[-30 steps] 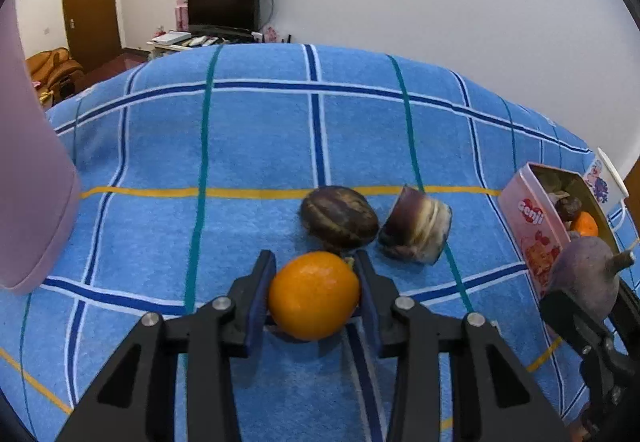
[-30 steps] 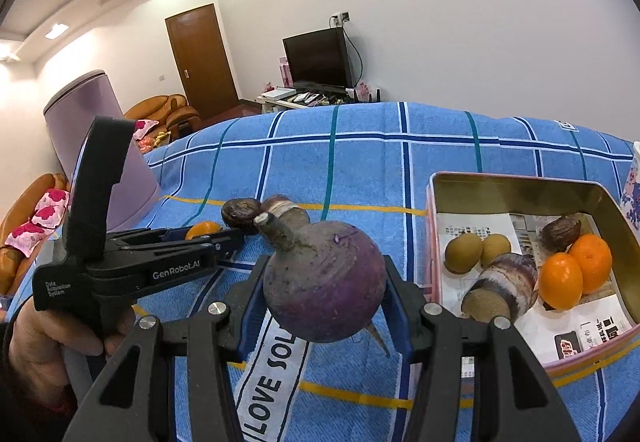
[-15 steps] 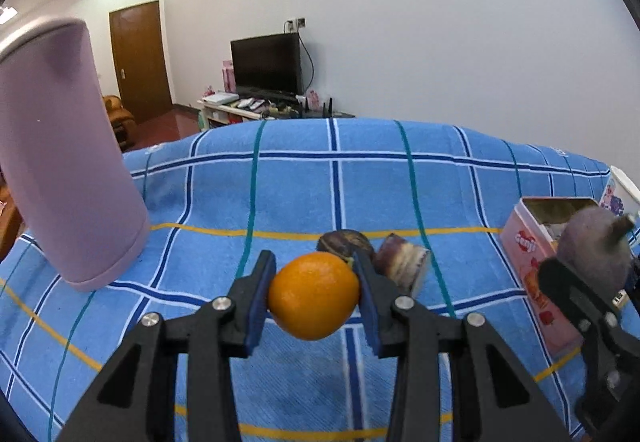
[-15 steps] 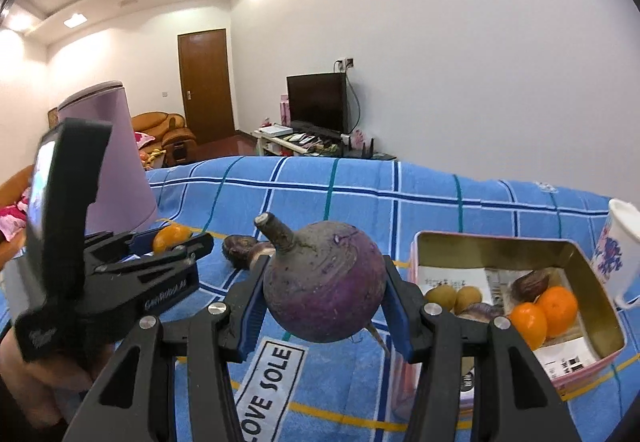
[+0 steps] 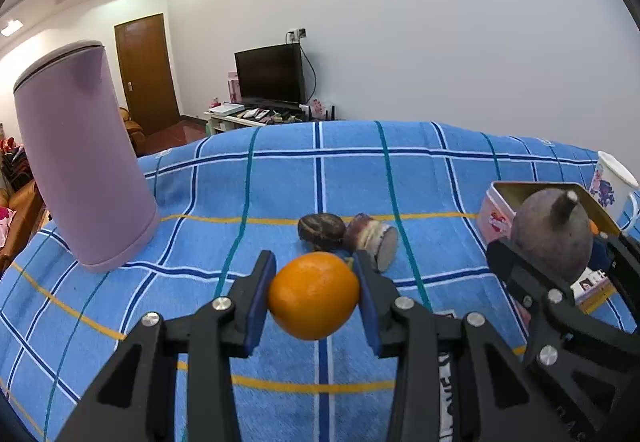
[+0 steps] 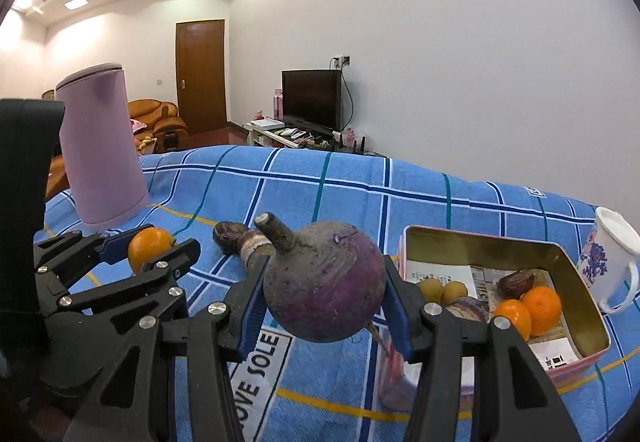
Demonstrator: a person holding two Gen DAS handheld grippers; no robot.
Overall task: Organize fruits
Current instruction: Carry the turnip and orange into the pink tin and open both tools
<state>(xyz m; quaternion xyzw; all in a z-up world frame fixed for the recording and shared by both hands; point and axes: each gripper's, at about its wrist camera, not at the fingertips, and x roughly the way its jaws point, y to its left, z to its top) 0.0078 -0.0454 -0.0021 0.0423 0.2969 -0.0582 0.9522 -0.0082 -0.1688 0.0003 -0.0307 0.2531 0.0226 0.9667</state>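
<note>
An orange [image 5: 313, 295] is pinched between the jaws of the left gripper [image 5: 315, 298], above the blue checked table [image 5: 280, 178]. A purple turnip [image 6: 324, 282] is pinched by the right gripper [image 6: 325, 292], just left of the tin [image 6: 576, 266] where two oranges [image 6: 528, 308] lie.

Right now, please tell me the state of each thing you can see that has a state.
left gripper: shut on the orange
right gripper: shut on the purple turnip
tin box: open, fruit inside
pink canister: upright, lid on
mug: upright
TV: off
door: closed
</note>
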